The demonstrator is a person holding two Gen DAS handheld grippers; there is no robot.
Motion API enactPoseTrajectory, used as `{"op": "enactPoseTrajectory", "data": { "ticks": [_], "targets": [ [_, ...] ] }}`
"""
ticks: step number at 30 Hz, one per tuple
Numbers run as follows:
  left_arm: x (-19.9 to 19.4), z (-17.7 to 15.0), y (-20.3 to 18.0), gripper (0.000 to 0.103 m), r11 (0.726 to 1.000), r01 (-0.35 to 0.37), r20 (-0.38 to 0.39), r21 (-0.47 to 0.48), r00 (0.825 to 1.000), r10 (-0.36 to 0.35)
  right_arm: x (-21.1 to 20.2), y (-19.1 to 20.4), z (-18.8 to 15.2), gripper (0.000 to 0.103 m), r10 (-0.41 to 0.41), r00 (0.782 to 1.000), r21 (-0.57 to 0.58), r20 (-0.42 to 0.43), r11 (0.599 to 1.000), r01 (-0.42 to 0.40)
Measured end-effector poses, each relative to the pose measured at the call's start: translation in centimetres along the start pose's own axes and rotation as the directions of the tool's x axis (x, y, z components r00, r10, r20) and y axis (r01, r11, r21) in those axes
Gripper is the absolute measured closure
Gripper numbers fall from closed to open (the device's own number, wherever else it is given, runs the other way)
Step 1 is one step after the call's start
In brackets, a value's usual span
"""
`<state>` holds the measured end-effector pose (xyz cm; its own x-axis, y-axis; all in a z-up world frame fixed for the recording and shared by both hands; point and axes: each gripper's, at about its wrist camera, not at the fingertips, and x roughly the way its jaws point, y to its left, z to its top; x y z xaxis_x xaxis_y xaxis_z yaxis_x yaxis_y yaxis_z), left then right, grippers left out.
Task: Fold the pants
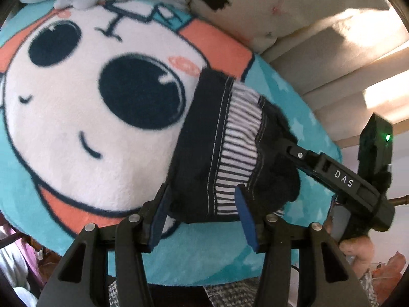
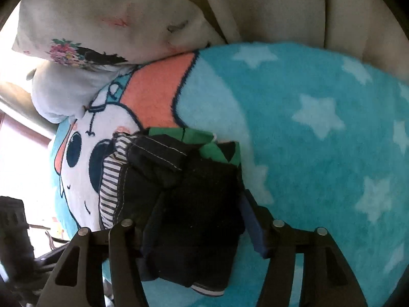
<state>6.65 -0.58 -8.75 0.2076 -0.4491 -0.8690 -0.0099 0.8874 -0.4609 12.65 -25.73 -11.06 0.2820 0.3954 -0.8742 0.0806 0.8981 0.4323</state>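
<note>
Soft blue blanket [image 2: 319, 153] with white stars and a big cartoon face covers the bed. Close by, the left gripper [image 1: 202, 217] has its jaws partly open around the near edge of the pants [image 1: 230, 148]; I cannot tell if the pads press. The right gripper [image 2: 196, 232] has dark cloth between jaws that stand apart, one blue pad clear of it. The pants lie bunched small on the blanket, so folding looks nearly done. Next, let go gently and pat flat. Farther back sits a white pillow [image 2: 115, 20].

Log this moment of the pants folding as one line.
step: fold pants | pants: bunched on blanket | left gripper: pants between pads | right gripper: straddling pants
</note>
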Motion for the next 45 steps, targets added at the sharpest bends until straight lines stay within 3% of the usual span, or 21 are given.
{"op": "enactPoseTrajectory", "data": {
  "ticks": [3,7,13,19,45],
  "targets": [
    [-1.2,0.3,0.8,0.053,0.999,-0.008,0.029,-0.037,1.000,0.009,-1.6,-1.1,-0.1,0.038,0.054,0.997,0.044,0.052,0.997,-0.057],
    [-1.9,0.3,1.8,0.053,0.997,-0.010,0.051,-0.075,0.999,0.014,-3.1,-2.7,-0.3,0.038,0.056,0.992,0.090,0.111,0.994,-0.066],
    [-1.0,-0.7,1.5,0.053,0.996,-0.057,0.024,-0.075,0.998,0.058,-3.0,-5.6,-0.9,0.038,0.082,0.989,0.191,0.127,0.976,-0.105],
    [-0.1,-1.7,0.0,0.053,0.993,-0.112,-0.008,-0.028,0.994,0.112,-2.0,-6.1,-1.6,0.037,0.112,0.987,0.223,0.117,0.965,-0.136],
    [0.0,-1.0,-0.6,0.053,0.992,-0.123,0.007,-0.010,0.992,0.123,-2.1,-6.1,-1.9,0.034,0.061,0.991,0.234,0.121,0.968,-0.088]
  ]
}}
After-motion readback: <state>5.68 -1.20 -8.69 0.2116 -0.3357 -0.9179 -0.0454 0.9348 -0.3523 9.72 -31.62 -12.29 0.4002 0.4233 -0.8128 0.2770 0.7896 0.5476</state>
